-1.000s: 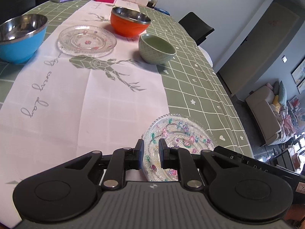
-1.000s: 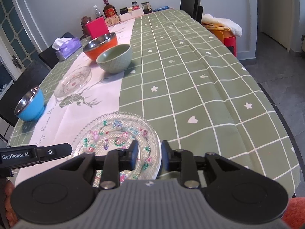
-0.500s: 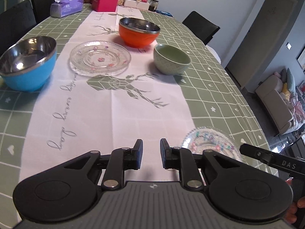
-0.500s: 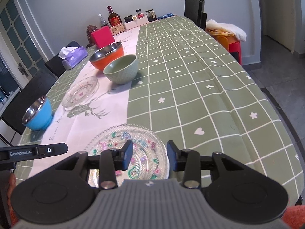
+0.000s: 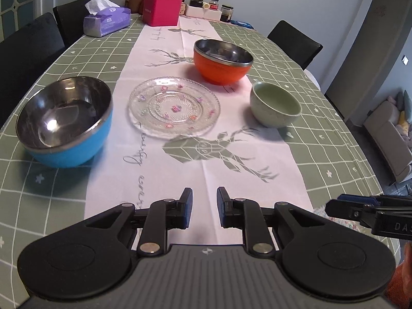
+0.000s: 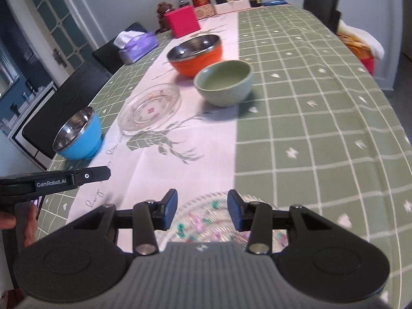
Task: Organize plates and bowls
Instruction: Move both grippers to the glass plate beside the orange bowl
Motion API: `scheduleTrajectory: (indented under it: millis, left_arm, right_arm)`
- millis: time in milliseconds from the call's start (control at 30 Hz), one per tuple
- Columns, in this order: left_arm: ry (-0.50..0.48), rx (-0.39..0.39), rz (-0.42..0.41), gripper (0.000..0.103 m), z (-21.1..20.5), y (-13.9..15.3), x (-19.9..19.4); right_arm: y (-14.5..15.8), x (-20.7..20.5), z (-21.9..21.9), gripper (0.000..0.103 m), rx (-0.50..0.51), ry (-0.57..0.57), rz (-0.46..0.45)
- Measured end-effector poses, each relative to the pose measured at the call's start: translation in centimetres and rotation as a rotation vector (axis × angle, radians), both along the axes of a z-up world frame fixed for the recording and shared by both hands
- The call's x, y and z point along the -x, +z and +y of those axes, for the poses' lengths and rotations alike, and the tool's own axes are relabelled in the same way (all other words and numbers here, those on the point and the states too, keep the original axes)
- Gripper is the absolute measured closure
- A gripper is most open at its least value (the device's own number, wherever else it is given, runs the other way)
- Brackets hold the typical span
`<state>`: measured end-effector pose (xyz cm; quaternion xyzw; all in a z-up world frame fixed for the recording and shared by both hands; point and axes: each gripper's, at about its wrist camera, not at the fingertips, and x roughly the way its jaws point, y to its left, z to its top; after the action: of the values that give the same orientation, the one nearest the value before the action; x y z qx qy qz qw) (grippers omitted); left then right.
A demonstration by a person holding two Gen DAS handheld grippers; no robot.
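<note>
The left gripper (image 5: 204, 207) was held with its jaws parted and nothing between them, above the white runner (image 5: 164, 170) of the tabletop (image 5: 334, 139). The right gripper (image 6: 202, 209) was likewise spread wide and empty, poised over a flowered glass plate (image 6: 206, 225) that lay flat where the runner met the green check cloth; the plate appeared untouched by the fingers, though blur made this hard to confirm. Taking the grey deer print (image 5: 206, 149) on the runner as the landmark, a second glass plate (image 5: 174, 106) was seen just beyond it, at its upper left. A pale green bowl (image 5: 275, 108) stood to the right of the deer, at the runner's edge. An orange steel-lined bowl (image 5: 222, 60) was set farther back, beyond the second plate and the green bowl. A blue steel-lined bowl (image 5: 65, 121) rested well left of the deer, on the green cloth. All three bowls stood upright and apart.
</note>
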<state>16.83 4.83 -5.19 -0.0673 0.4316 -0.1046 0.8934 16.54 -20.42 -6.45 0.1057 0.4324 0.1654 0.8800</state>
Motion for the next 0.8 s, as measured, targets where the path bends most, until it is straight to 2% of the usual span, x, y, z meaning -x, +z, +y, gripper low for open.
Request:
scheduleTrajectory:
  millis: [100, 267, 533, 667, 800]
  left_arm:
    - [0.021, 0.005, 0.009, 0.081, 1.0, -0.4, -1.2]
    - [0.01, 0.021, -0.005, 0.081, 2.3, 0.1, -3.6]
    - [-0.033, -0.071, -0.016, 0.081, 2.9, 2.2, -9.2]
    - [-0.024, -0.102, 0.017, 0.081, 3.7, 2.5, -13.1]
    - [-0.05, -0.193, 0.037, 0.081, 3.9, 2.3, -16.4]
  right_arm:
    - [0.2, -2.1, 1.8, 0.061, 0.001, 0.014, 0.007]
    - [-0.5, -5.9, 4.4, 0.061, -0.056, 0.031, 0.071]
    - [-1.9, -11.2, 6.7, 0.061, -0.134, -0.054, 0.155]
    - [-2.3, -13.4, 7.2, 0.061, -0.145, -0.099, 0.165]
    - [-2.4, -15.1, 7.2, 0.061, -0.172, -0.13, 0.175]
